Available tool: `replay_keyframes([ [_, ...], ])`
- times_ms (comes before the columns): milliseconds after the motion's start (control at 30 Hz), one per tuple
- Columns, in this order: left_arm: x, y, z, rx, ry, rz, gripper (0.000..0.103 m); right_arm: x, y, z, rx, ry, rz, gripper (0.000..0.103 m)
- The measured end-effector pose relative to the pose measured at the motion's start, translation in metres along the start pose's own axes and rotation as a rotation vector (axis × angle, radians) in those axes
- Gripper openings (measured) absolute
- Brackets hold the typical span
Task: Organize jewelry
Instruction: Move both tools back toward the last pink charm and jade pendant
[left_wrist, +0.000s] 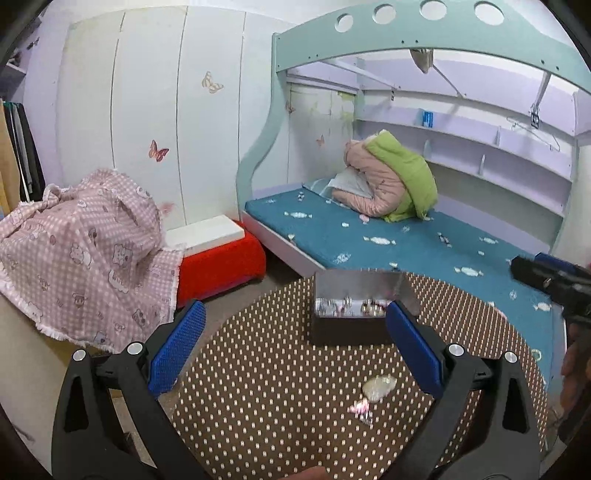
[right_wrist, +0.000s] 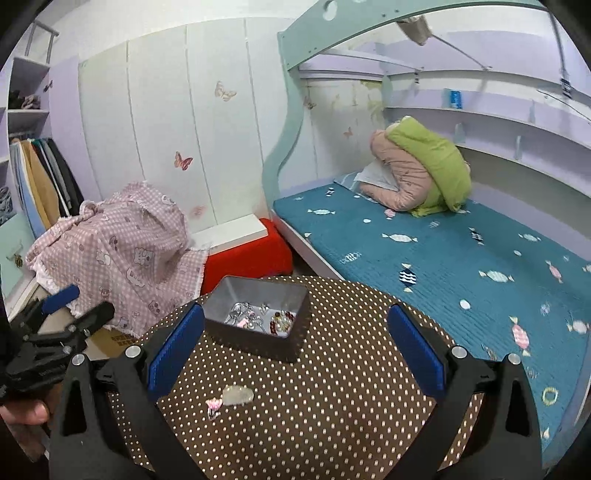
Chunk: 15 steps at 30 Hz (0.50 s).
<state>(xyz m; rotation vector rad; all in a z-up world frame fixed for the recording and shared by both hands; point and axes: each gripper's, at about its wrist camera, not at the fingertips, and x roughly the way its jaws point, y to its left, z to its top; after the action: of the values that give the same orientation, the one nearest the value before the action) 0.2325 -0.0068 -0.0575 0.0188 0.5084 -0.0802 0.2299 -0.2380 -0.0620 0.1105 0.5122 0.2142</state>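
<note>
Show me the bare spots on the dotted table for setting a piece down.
Free: the dotted table right of the jewelry box, toward the bed. Crowded: the near middle, where a clear piece and pink clip lie.

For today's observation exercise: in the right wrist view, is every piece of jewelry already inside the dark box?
No: a pink piece and a pale translucent piece lie on the dotted tablecloth, outside the box.

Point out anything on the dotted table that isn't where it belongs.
Two small pieces lie loose on the dotted table, outside the box: a pink clip and a pale translucent piece beside it. The other jewelry already sits inside. Nothing looks spilled or broken.
</note>
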Motion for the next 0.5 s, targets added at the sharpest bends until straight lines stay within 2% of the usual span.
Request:
replay_keyframes([
  [167, -0.001, -0.004, -0.025, 0.002, 0.033, -0.012, 0.098, -0.012, 0.003, -0.020, -0.001, -0.015, -0.039, 0.096],
  [267, -0.001, -0.006, -0.038, -0.005, 0.057, -0.021, 0.098, -0.012, 0.005, -0.034, 0.004, 0.010, -0.042, 0.096],
  [500, 0.025, -0.025, -0.076, 0.031, 0.206, -0.039, 0.098, 0.001, 0.005, -0.060, 0.033, 0.097, -0.033, 0.096],
])
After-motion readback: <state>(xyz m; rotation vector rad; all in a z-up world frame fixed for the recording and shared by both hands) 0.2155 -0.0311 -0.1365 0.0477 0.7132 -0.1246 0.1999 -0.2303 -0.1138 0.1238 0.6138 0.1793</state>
